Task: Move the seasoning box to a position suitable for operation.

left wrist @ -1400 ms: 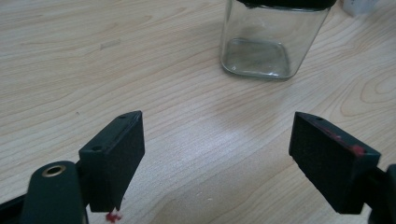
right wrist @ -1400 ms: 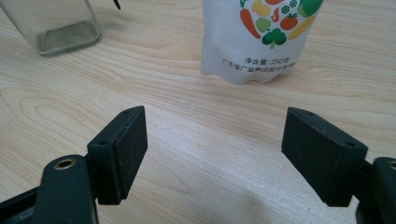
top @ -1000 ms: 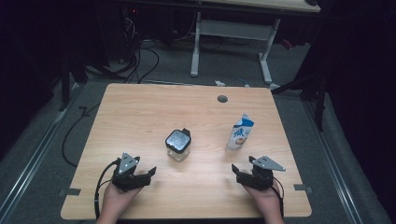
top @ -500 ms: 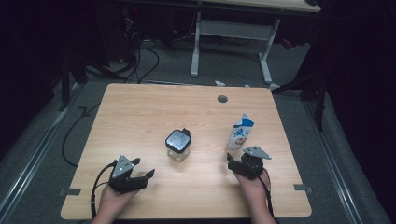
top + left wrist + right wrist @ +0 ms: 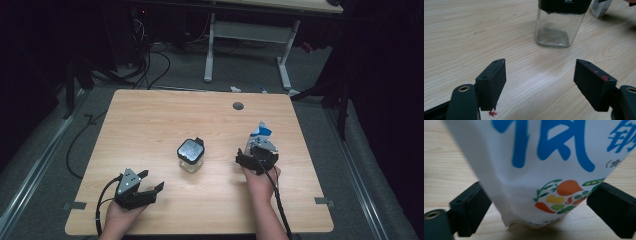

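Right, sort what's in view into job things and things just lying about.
In the job: white pouch between the right gripper jaws; glass jar ahead of the open left gripper.

Lying about: floor cables; white desk legs behind the table.

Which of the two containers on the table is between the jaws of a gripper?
The white pouch with blue print, flanked by the right gripper; the clear glass jar with black lid stands untouched.
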Motion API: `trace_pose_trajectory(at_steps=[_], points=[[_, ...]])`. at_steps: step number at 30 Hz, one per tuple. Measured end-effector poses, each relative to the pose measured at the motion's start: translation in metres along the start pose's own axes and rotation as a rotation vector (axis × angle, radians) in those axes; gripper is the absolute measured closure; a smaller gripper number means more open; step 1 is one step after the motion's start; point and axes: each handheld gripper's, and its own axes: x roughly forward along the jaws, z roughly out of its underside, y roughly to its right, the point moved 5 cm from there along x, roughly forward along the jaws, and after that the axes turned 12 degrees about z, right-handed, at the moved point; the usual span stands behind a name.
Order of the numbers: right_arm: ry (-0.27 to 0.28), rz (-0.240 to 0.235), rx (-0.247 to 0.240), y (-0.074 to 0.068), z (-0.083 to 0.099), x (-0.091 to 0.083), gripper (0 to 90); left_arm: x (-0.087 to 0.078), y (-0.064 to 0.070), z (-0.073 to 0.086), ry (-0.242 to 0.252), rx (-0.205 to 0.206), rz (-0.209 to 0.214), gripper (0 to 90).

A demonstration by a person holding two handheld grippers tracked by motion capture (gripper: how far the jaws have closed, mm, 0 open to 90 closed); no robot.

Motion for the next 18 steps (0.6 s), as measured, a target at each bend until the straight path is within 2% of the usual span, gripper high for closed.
trace_pose_trajectory(at_steps=[1,3,5,6,7,8,10,11,12,14,15,18], points=[[0.000,0.017,-0.007,0.0018,0.0005,0.0017,17.0,0.0016,0.0000,0.0006,-0.008,0.005,-0.001,26.3],[0.011,0.013,-0.015,0.0034,0.0007,0.0013,19.4,0.0023,-0.0002,0.0008,-0.011,0.006,0.000,26.3],[0.030,-0.011,-0.028,0.0063,0.0017,-0.0015,28.0,0.0045,0.0010,0.0017,-0.019,0.006,0.006,26.3],[0.030,-0.011,-0.028,0.0063,0.0017,-0.0015,28.0,0.0045,0.0010,0.0017,-0.019,0.006,0.006,26.3],[0.037,-0.039,-0.043,0.0076,0.0019,-0.0024,31.0,0.0049,0.0013,0.0020,-0.022,0.009,0.008,26.3],[0.037,-0.039,-0.043,0.0076,0.0019,-0.0024,31.0,0.0053,0.0019,0.0023,-0.024,0.010,0.009,26.3],[0.042,-0.069,-0.061,0.0094,0.0021,-0.0031,33.7,0.0055,0.0028,0.0025,-0.021,0.007,0.013,26.3],[0.046,-0.109,-0.080,0.0109,0.0030,-0.0041,34.7,0.0055,0.0032,0.0026,-0.021,0.007,0.015,26.3],[0.046,-0.109,-0.080,0.0109,0.0030,-0.0041,34.7,0.0055,0.0034,0.0029,-0.026,0.010,0.017,26.3],[0.058,-0.145,-0.113,0.0113,0.0045,-0.0055,34.8,0.0062,0.0037,0.0032,-0.028,0.009,0.019,26.3],[0.070,-0.179,-0.137,0.0104,0.0055,-0.0069,34.8,0.0066,0.0039,0.0033,-0.028,0.007,0.022,26.4],[0.075,-0.197,-0.146,0.0097,0.0062,-0.0076,33.9,0.0073,0.0048,0.0036,-0.029,0.007,0.021,26.4]])
